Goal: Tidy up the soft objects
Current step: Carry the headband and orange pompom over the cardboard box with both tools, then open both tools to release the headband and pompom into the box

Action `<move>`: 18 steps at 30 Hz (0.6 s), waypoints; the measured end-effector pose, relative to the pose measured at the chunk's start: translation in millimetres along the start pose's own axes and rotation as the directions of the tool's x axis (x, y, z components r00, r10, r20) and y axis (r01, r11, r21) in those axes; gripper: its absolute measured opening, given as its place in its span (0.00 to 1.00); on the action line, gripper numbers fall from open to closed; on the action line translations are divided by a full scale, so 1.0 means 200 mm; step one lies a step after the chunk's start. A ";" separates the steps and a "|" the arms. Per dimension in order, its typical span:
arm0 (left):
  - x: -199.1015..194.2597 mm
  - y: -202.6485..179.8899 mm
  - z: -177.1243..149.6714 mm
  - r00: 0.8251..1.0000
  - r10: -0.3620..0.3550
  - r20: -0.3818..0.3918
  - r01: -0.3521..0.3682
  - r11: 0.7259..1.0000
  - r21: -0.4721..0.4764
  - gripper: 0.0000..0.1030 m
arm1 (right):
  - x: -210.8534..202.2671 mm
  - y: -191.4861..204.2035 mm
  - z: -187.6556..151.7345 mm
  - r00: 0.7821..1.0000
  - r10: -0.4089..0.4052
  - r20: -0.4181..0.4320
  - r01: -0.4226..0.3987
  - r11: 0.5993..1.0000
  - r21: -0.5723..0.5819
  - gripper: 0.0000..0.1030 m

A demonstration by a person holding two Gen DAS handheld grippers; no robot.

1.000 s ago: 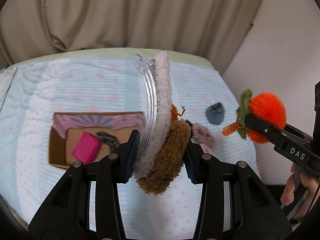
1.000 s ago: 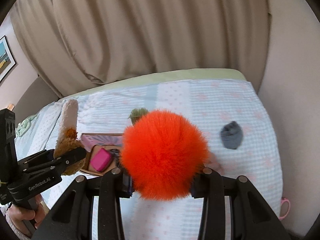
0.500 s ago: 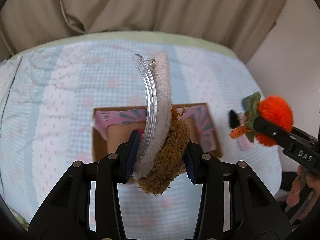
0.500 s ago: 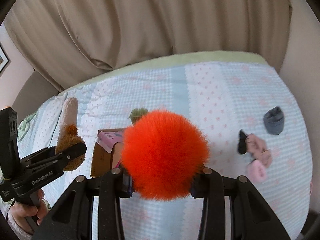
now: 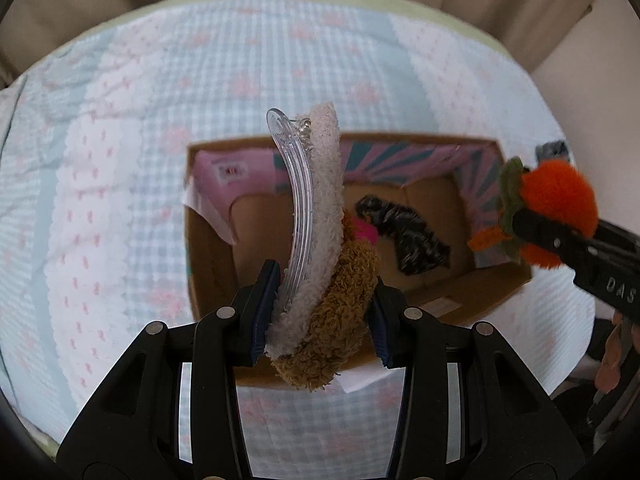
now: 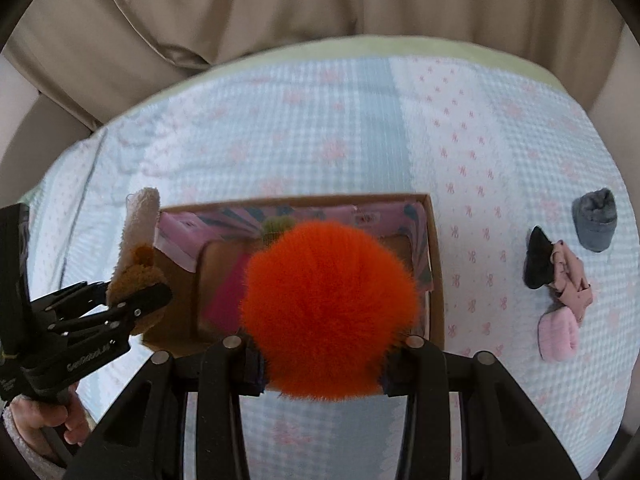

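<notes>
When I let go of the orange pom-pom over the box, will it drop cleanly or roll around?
The orange pom-pom looks fluffy and light, so it should fall softly. Being round, it may roll a little, but the cardboard box walls should contain it. Fur could briefly cling to the right claw.

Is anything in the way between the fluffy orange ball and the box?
Nothing visible blocks it. The orange pom-pom, held in the right gripper, hangs above the open cardboard box, which already holds a pink item.
</notes>
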State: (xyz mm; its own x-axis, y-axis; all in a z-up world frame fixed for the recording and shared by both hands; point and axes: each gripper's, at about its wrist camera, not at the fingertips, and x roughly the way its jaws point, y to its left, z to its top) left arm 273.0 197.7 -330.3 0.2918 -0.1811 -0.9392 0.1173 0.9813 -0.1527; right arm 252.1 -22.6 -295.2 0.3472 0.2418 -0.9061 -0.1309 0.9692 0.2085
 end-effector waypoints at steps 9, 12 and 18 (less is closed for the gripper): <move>0.26 0.02 0.01 0.997 0.019 -0.077 -0.018 1.000 0.012 0.37 | 0.31 -0.05 0.00 0.994 -0.019 -0.110 0.016 0.999 -0.028 0.35; 0.29 0.04 0.02 0.996 0.014 -0.092 -0.014 1.000 0.004 0.37 | 0.36 -0.05 0.00 0.991 -0.015 -0.130 0.010 0.999 -0.038 0.35; 0.29 0.00 0.04 0.996 0.048 -0.079 -0.043 0.997 0.056 0.91 | 0.41 -0.05 0.04 0.990 -0.005 -0.143 -0.001 0.999 -0.043 0.40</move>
State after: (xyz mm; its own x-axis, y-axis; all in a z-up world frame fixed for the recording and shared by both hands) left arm 297.2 185.9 -381.7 0.2210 -0.1284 -0.9668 0.1577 0.9830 -0.0945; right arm 289.2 -11.6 -369.4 0.2112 0.2275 -0.9506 -0.1711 0.9661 0.1932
